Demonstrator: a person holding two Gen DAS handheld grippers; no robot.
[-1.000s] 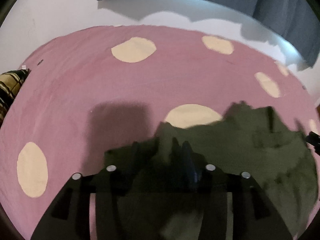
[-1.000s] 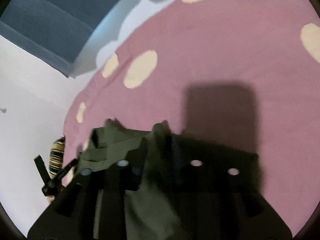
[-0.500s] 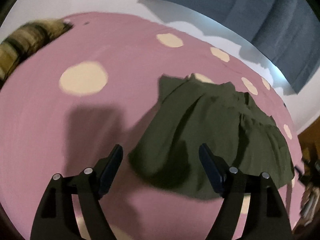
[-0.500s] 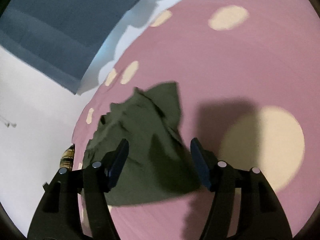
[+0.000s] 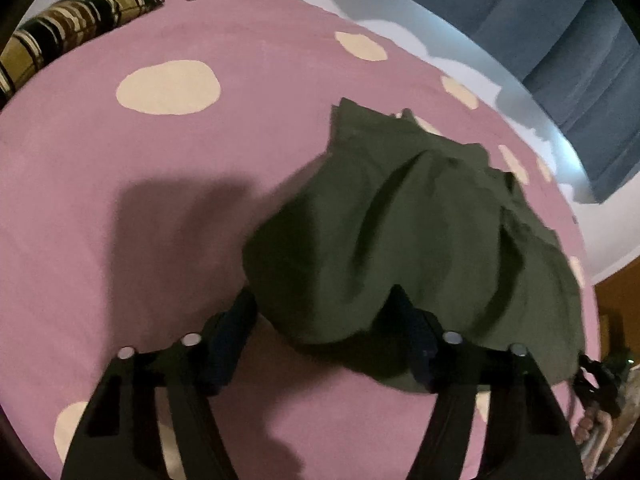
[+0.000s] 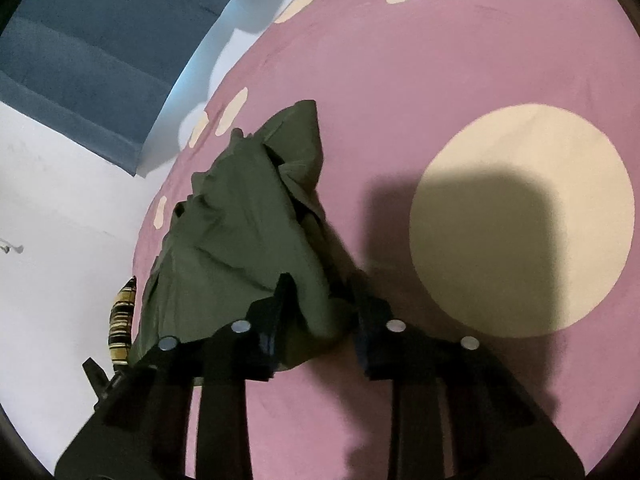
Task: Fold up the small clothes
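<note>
A dark green garment [image 5: 420, 220] lies crumpled on the pink bed cover [image 5: 240, 60]. My left gripper [image 5: 320, 300] is at its near hem. The jaws are closing with a wide fold of cloth between them, the left finger at the hem's edge and the right one on top of the fabric. In the right wrist view the green garment [image 6: 240, 220] runs away to the upper left. My right gripper [image 6: 320, 284] is narrowing on a bunched corner that fills the gap between its fingers. The other gripper [image 5: 600, 376] and a hand show at the left view's lower right.
The bed cover [image 6: 440, 80] is pink with cream dots. A striped yellow and black pillow [image 5: 60, 28] lies at the far left corner. Blue curtains [image 5: 560, 20] hang on a white wall beyond the bed's far edge.
A second ago both grippers held the garment bunched. They let it drop flat, opened wide, then moved up to its near edge. Both pairs of jaws have narrowed, the right one much more.
</note>
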